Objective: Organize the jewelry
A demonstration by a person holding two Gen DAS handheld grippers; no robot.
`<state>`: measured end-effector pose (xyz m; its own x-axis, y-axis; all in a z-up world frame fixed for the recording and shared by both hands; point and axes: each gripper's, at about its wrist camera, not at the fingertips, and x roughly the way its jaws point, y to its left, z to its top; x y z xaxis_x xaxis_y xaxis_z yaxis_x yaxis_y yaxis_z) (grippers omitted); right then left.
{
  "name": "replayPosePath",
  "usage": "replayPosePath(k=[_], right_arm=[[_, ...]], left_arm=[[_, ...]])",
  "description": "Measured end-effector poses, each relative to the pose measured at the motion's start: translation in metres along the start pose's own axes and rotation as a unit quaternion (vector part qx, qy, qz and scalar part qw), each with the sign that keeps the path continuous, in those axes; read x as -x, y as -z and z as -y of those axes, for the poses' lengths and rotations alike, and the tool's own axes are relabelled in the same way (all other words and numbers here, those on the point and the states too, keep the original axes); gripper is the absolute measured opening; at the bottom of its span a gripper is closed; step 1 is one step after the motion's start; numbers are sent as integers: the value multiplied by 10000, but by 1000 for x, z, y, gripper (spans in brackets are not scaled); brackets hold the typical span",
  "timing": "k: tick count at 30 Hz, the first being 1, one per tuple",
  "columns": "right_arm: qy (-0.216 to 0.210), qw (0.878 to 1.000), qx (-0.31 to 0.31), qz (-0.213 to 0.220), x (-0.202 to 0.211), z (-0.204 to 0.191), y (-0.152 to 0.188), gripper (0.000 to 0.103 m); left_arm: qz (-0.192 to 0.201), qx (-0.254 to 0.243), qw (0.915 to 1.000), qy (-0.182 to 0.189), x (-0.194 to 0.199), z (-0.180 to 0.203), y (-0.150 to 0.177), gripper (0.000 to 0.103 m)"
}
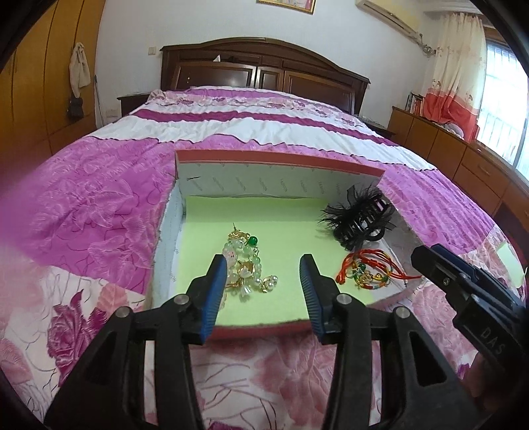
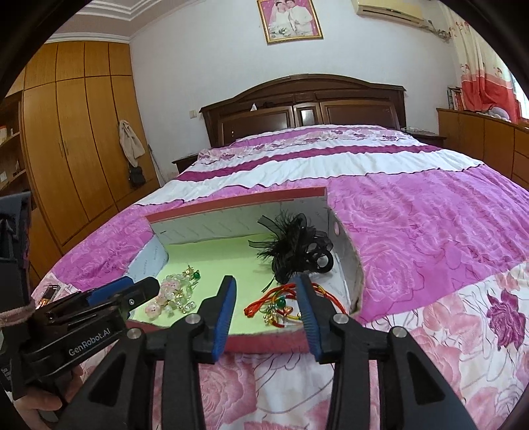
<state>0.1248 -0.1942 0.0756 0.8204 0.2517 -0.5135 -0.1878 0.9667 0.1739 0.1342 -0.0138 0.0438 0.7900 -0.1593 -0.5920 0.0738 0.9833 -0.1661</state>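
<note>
Jaws spread wide and empty on both left gripper (image 1: pixel 263 264) and right gripper (image 2: pixel 266 286), poised at the near rim of a shallow box (image 1: pixel 264 158) on the bed (image 1: pixel 99 198). Contents: pearl-and-gold jewelry (image 1: pixel 246 264) at 9 o'clock, red cord bracelets (image 2: pixel 281 302) at 5, black feathered hair clip (image 2: pixel 297 248) at 2.

We're in a home bedroom: a wide bed (image 2: pixel 347 172) under a pink and white floral quilt (image 1: pixel 99 198), a dark wooden headboard (image 2: pixel 304 106), tall wooden wardrobes (image 2: pixel 76 132) along 1 wall, a framed wedding portrait (image 2: pixel 290 20) above, an air conditioner (image 2: pixel 390 10), and curtains (image 1: pixel 456 82) at the window.
</note>
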Motion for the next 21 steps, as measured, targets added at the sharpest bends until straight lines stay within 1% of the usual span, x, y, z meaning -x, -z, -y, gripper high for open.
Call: replayPosePath(k=[2, 9, 11, 13, 16, 21], right_arm=[[13, 10000, 10, 50, 8, -2, 2, 42], [34, 9997, 111, 214, 31, -7, 13, 50], [60, 9995, 133, 273, 37, -9, 18, 53], [98, 9993, 163, 314, 41, -10, 21, 57], [114, 9991, 195, 357, 47, -12, 27, 58], [111, 9992, 202, 341, 53, -13, 35, 60]], left_arm=[[38, -15, 10000, 2, 6, 1, 2, 38], [188, -79, 9998, 3, 25, 6, 11, 39], [215, -126, 9997, -14, 30, 8, 14, 40], [237, -158, 9996, -39, 34, 9, 18, 44], [256, -190, 9995, -84, 38, 11, 24, 47], [251, -184, 9994, -134, 42, 12, 31, 48]])
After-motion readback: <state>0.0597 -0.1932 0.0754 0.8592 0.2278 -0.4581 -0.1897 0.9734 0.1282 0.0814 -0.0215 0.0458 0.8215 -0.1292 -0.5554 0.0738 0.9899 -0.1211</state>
